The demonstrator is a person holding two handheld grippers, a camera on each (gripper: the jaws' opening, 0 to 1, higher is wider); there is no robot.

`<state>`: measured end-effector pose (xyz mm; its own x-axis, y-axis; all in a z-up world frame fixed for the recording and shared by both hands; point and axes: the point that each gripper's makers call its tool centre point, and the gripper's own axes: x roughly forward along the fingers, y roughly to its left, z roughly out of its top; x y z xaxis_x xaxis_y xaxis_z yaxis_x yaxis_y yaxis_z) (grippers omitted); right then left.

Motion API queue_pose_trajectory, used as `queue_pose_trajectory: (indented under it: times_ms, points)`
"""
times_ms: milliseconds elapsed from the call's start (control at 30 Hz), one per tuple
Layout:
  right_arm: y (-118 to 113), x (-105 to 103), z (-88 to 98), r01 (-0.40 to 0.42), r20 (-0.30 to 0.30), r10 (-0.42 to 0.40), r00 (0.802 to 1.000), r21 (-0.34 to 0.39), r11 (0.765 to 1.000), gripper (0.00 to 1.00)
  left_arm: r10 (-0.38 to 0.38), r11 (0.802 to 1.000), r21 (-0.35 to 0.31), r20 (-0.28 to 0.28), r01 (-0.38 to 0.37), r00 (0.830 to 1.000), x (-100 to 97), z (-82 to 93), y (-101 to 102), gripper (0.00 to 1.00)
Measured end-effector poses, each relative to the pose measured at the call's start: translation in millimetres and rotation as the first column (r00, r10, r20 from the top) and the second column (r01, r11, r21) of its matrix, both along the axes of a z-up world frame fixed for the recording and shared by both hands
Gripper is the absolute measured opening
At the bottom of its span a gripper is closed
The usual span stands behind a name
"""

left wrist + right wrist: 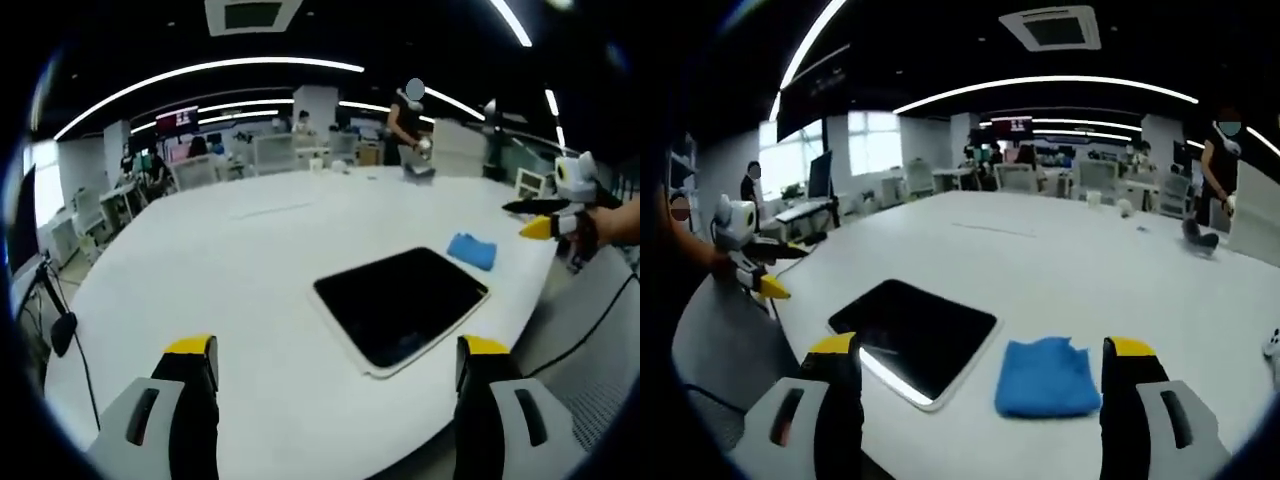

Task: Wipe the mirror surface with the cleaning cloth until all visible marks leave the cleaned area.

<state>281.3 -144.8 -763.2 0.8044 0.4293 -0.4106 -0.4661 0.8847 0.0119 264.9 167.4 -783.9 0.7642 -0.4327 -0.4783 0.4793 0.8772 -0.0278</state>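
While both grippers, left gripper (335,375) and right gripper (980,375), are hovering jaws apart, blue cloth (1048,377) is lying beside mirror (912,334) on white table (1080,270).

Mirror (402,305): dark rectangular panel, rounded corners, thin white rim, lying flat on the white table. Glass reflects dark ceiling and a bright strip near one edge. Cleaning cloth (1048,377): blue, folded, slightly rumpled, flat on table just beside mirror, apart from it.

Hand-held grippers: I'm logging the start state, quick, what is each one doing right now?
Left hand-held gripper: open, holding nothing, above the white table.
Right hand-held gripper: open, empty, facing the folded blue cleaning cloth.
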Motion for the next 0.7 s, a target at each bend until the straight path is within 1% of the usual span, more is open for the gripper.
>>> queue_pose_trajectory:
  times_ms: [33,67,100,233,267,300,333,367,400,433,467,500,533,600,667,700]
  points:
    - [-2.8,0.4,-3.7,0.006,-0.006,-0.006,1.000,-0.009,1.000,1.00,0.001,1.000,0.001,-0.005,-0.001,1.000,-0.2,-0.8,-0.1,0.99]
    - [-11.0,-2.8,-12.6,0.032,-0.056,-0.034,0.998,-0.039,0.999,1.00,0.003,1.000,0.001,-0.012,-0.003,1.000,-0.7,-1.3,-0.3,0.99]
    - [-12.2,-2.9,-12.6,0.044,-0.066,-0.046,0.997,-0.021,0.999,1.00,0.002,1.000,0.005,-0.016,-0.002,1.000,-1.2,-1.9,-0.3,0.99]
    - [-16.6,-2.3,0.1,0.050,-0.037,-0.050,0.998,0.001,0.999,1.00,0.000,1.000,0.016,-0.035,0.001,0.999,-3.0,-5.3,0.3,0.99]
    - [-15.3,-4.1,0.4,0.035,-0.023,-0.035,0.999,-0.007,0.999,1.00,0.007,1.000,0.016,-0.034,-0.007,0.999,-2.7,-5.0,2.0,0.99]
    - [-14.9,-9.6,-4.3,0.006,-0.028,-0.007,1.000,-0.037,0.999,1.00,0.015,1.000,0.012,-0.032,-0.014,0.999,-2.2,-4.3,3.0,0.99]
    - [-15.4,-13.3,-7.2,0.006,-0.032,-0.007,0.999,-0.037,0.999,1.00,0.016,1.000,0.012,-0.039,-0.015,0.999,-2.7,-5.3,3.1,0.99]
    - [-17.0,-17.9,-11.1,0.015,-0.038,-0.016,0.999,-0.022,1.000,1.00,0.014,1.000,0.014,-0.044,-0.014,0.999,-3.0,-6.3,2.9,0.99]
    - [-17.6,-20.0,-13.7,0.034,-0.062,-0.034,0.998,0.005,0.999,1.00,0.012,1.000,0.014,-0.046,-0.011,0.999,-3.3,-6.6,2.4,0.99]
    - [-19.3,-18.1,-11.8,0.065,-0.074,-0.062,0.995,0.038,0.997,1.00,0.007,1.000,0.016,-0.043,-0.006,0.999,-3.5,-6.3,1.7,0.99]
    - [-21.5,-14.1,-8.0,0.069,-0.051,-0.067,0.996,0.035,0.997,1.00,0.002,1.000,0.021,-0.041,-0.001,0.999,-3.4,-6.4,1.4,0.99]
    - [-22.0,-9.4,-3.7,0.066,-0.007,-0.066,0.998,0.011,0.998,1.00,-0.001,1.000,0.024,-0.042,0.002,0.999,-3.6,-6.7,1.0,0.99]
    - [-19.3,-10.2,-5.1,0.055,-0.008,-0.055,0.998,-0.008,0.998,1.00,-0.003,1.000,0.025,-0.043,0.004,0.999,-4.2,-6.8,0.5,0.99]
    - [-14.5,-13.6,-10.2,0.036,-0.038,-0.037,0.999,-0.022,0.999,1.00,-0.004,1.000,0.026,-0.046,0.005,0.999,-5.0,-7.5,0.6,0.99]
    - [-16.1,-13.9,-7.3,0.037,-0.016,-0.037,0.999,-0.022,0.999,1.00,-0.004,1.000,0.023,-0.043,0.005,0.999,-4.7,-7.2,0.5,0.99]
    - [-16.7,-13.4,-7.0,0.040,-0.017,-0.041,0.999,-0.018,0.999,1.00,-0.004,1.000,0.021,-0.045,0.005,0.999,-4.9,-7.4,0.4,0.99]
